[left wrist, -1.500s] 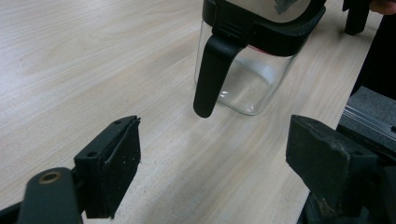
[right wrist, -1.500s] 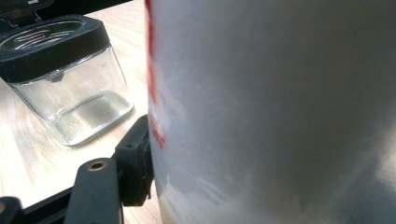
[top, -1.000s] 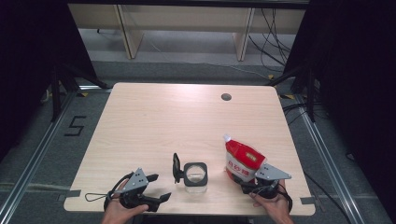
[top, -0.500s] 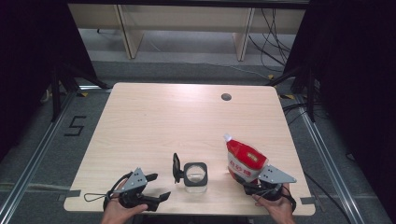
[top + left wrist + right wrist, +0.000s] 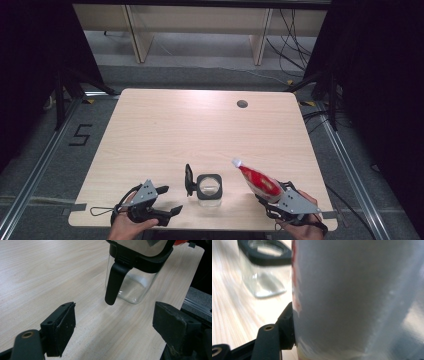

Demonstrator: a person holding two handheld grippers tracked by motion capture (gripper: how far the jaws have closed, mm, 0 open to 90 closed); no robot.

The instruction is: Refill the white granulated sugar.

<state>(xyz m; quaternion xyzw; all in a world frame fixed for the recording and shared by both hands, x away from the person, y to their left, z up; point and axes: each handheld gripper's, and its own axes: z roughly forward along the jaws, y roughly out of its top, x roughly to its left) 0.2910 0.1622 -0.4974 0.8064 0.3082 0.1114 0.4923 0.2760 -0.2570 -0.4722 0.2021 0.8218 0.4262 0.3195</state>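
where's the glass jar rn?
High view: the glass jar stands near the table's front edge, between the left gripper and the red pouch held in the right gripper.

Left gripper [image 5: 172,210]: black body, grey three-cornered plate on top, thin black cable looping behind. Fingers [image 5: 60,331] black, blocky, flat scuffed pads, brass-coloured rivet at each base. Right gripper [image 5: 267,197]: same black frame, same grey plate.

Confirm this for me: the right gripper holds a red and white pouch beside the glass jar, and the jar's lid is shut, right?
Not quite. The lid is open, flipped up at the side of the jar, whose mouth shows from above in the high view. The rest holds: the right gripper holds the red and white pouch beside it.
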